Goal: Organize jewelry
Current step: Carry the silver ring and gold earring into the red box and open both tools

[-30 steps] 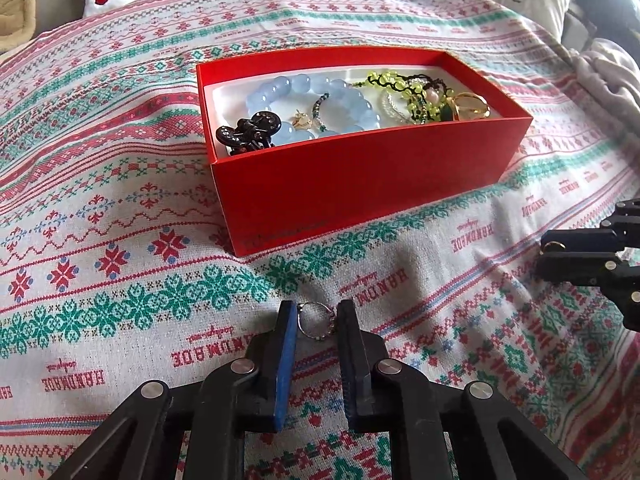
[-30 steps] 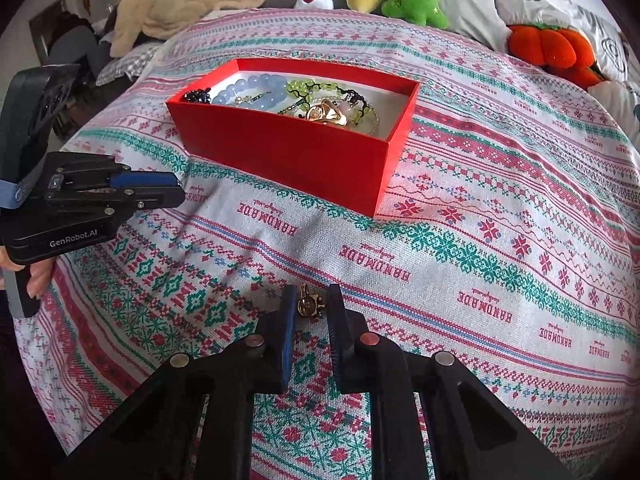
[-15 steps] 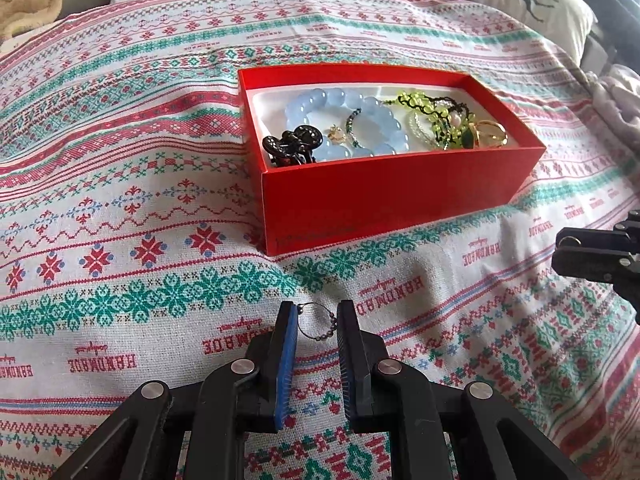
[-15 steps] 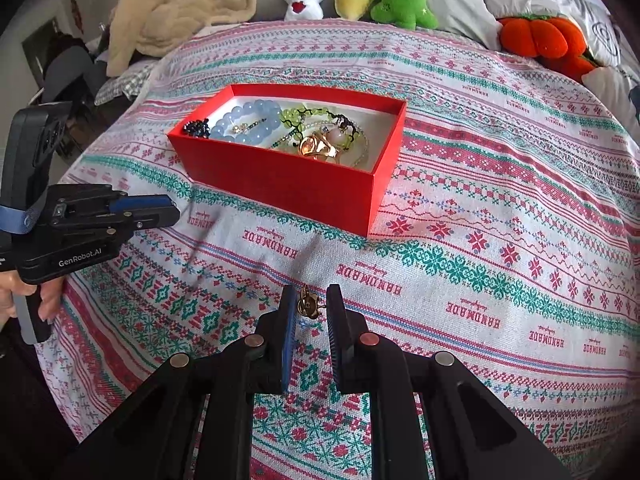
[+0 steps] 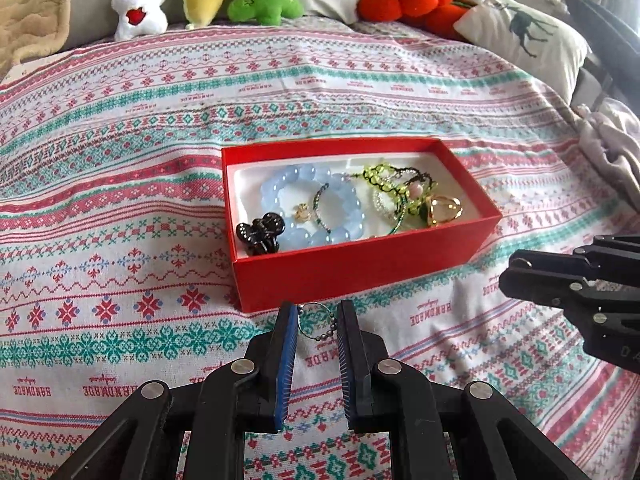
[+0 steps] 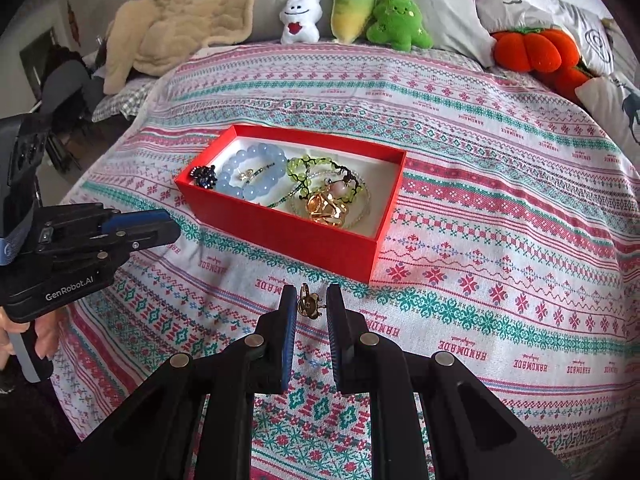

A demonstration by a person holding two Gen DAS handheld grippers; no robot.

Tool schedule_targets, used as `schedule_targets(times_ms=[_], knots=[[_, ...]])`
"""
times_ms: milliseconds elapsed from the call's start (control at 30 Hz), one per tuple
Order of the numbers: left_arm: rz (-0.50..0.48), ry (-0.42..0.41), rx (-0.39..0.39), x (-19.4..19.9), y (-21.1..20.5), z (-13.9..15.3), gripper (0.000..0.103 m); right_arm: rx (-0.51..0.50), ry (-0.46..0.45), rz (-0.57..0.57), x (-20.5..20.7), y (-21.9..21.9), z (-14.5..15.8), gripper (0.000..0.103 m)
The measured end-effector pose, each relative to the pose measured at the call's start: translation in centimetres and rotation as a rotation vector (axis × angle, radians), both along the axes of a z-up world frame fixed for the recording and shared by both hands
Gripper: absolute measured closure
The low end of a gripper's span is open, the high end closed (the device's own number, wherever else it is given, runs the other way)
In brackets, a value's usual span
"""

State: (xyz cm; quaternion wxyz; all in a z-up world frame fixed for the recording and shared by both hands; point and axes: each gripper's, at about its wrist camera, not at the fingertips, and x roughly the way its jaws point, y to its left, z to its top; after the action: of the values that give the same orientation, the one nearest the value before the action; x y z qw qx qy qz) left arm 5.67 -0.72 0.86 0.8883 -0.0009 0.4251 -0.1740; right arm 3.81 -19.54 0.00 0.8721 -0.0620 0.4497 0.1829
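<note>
Currently: left gripper (image 5: 317, 326) pinches thin wire ring with bead chain (image 5: 321, 322); right gripper (image 6: 311, 306) pinches small gold ring (image 6: 308, 305). Open red cardboard box (image 5: 360, 270) at 12 o'clock, apart; both items held clear of patterned knit blanket (image 5: 120, 320) for drop-in.

The bedspread (image 5: 120, 184) is knitted-looking cloth, matt and finely ribbed. The red box (image 5: 360, 268) looks like smooth matt card with a white lining. Inside, the blue bead bracelet (image 5: 308, 204) is glossy and translucent, the black hair clip (image 5: 262, 234) shiny plastic, the gold heart ring (image 5: 442, 210) polished metal. The left hand-held gripper (image 5: 316, 320) is matt black plastic with ribbed blue pads, pinching a thin metal ring with ball chain (image 5: 320, 324). The plush toys (image 6: 348, 12) are soft pile
</note>
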Motion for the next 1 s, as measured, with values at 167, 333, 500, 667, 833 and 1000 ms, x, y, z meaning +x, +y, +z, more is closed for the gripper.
schedule_targets(times_ms=[167,333,500,667,833,1000], knots=[[0.012,-0.023,-0.009,0.8,-0.6,1.0,0.089,-0.001,-0.014,-0.005,0.2,0.3,0.5,0.087],[0.021,-0.035,-0.038,2.1,-1.5,1.5,0.089,0.013,-0.03,-0.025,0.6,0.3,1.2,0.087],[0.006,-0.071,-0.02,3.5,-3.1,1.3,0.089,0.045,-0.044,-0.059,1.5,-0.3,1.9,0.087],[0.029,-0.049,-0.034,5.3,-3.5,0.1,0.088,0.07,-0.053,-0.091,2.6,-1.1,2.4,0.087],[0.006,-0.028,-0.054,5.8,-4.5,-0.5,0.088,0.067,-0.055,-0.102,3.4,-1.3,2.3,0.087],[-0.005,-0.029,-0.024,5.7,-5.4,-0.6,0.081,0.053,-0.057,-0.103,4.1,-1.4,2.0,0.087]])
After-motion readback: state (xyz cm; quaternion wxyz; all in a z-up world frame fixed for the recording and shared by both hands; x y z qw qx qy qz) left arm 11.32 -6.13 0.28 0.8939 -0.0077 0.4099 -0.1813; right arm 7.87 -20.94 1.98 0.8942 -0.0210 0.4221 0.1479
